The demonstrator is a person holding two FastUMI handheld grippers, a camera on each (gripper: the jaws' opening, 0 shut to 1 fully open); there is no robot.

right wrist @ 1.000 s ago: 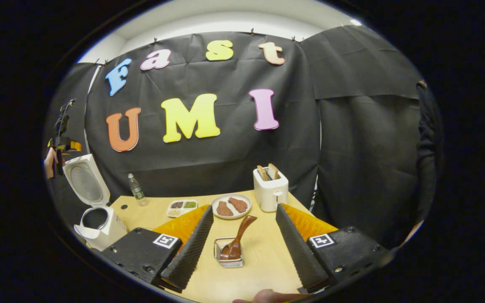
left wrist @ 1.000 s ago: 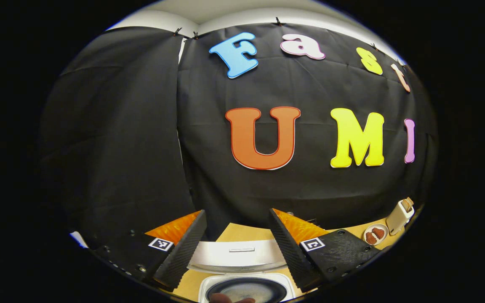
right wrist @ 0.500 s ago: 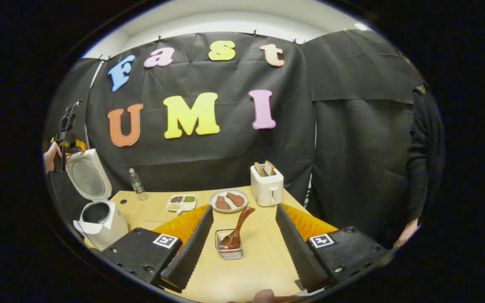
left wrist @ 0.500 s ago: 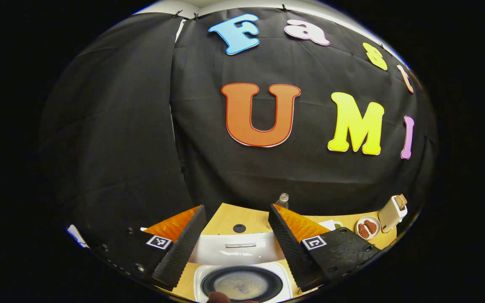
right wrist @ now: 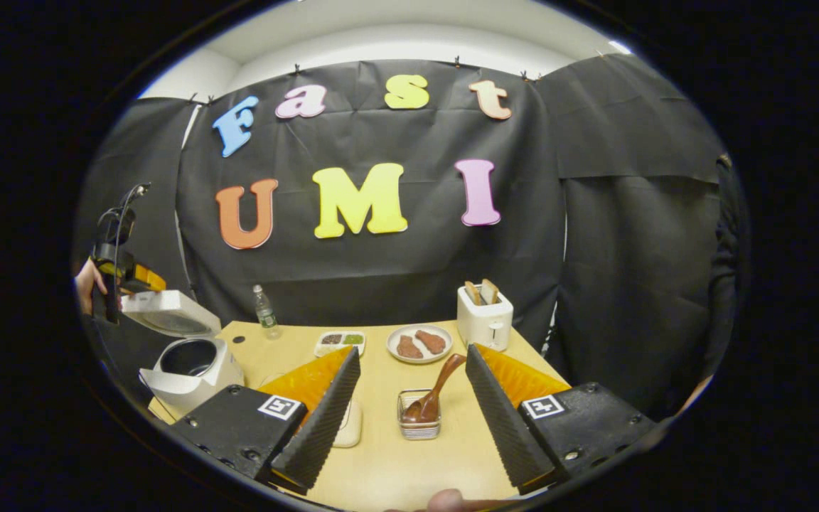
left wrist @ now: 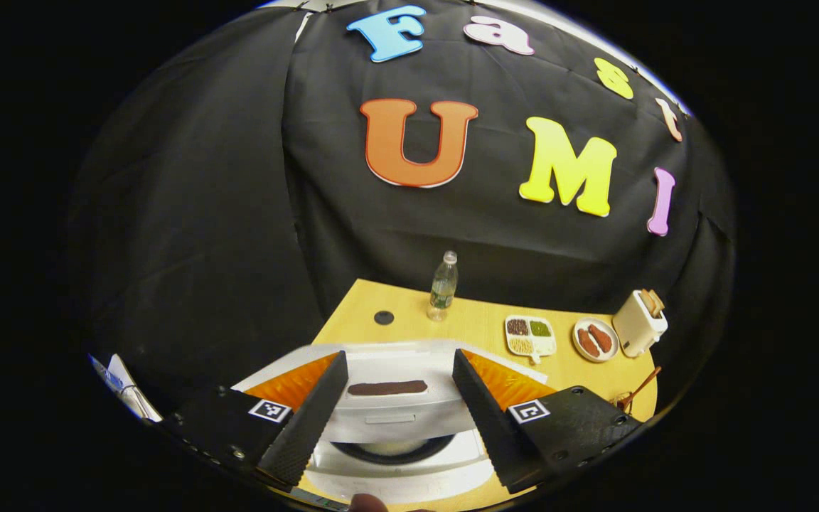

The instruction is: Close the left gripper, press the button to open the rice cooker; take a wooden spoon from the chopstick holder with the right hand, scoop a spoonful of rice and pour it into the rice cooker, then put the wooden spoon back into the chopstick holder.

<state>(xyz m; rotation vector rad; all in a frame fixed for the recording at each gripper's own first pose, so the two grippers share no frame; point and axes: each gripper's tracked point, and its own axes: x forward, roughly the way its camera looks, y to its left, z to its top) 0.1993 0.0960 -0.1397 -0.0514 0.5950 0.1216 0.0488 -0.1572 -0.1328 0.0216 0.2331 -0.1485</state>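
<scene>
The white rice cooker stands at the table's left end, its lid tilted halfway down over the dark pot. My left gripper, held by a hand, sits just behind that lid. In the left gripper view the left gripper is open, with the lid lying below and between its fingers. My right gripper is open above the table. Between its fingers stands the wire chopstick holder, with the wooden spoon leaning in it, untouched.
At the table's back stand a water bottle, a divided tray of grains, a plate with brown pieces and a toaster. A pale shallow dish lies beside the holder, partly behind my right gripper's finger.
The cooker lid has swung from upright down to about halfway. The left gripper view has tipped down, bringing more of the table in. The right gripper has shifted slightly left of the holder.
</scene>
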